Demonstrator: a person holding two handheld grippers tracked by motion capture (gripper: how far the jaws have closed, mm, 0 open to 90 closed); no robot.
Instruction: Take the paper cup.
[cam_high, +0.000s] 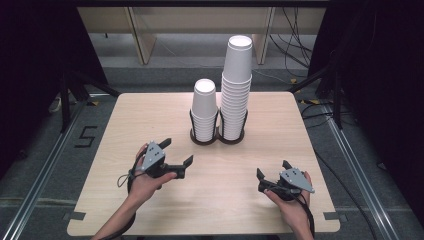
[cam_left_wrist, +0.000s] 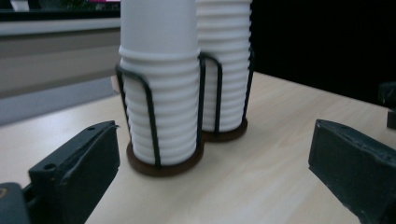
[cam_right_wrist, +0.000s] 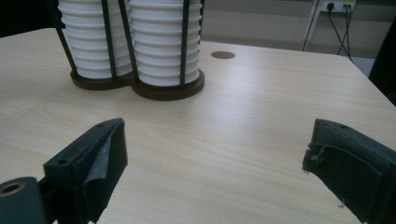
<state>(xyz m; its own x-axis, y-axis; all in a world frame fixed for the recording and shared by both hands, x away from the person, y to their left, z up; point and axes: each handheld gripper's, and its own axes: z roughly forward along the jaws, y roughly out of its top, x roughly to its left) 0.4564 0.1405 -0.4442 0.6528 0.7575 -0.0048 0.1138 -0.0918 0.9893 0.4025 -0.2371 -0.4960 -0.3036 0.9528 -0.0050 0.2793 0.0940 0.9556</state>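
Note:
Two stacks of white paper cups stand in a dark double wire holder (cam_high: 218, 138) at the table's far middle. The short stack (cam_high: 205, 110) is on the left, the tall stack (cam_high: 236, 85) on the right. My left gripper (cam_high: 177, 152) rests low over the table at the near left, open, jaws wide apart and aimed at the short stack (cam_left_wrist: 161, 93). My right gripper (cam_high: 272, 169) sits at the near right, also open and empty, facing the holder (cam_right_wrist: 140, 86). Nothing lies between either pair of jaws.
The light wooden table (cam_high: 150, 115) has a small round hole (cam_right_wrist: 222, 54) beyond the holder. Metal rails run along the floor on both sides, and cables (cam_high: 295, 50) lie behind the table.

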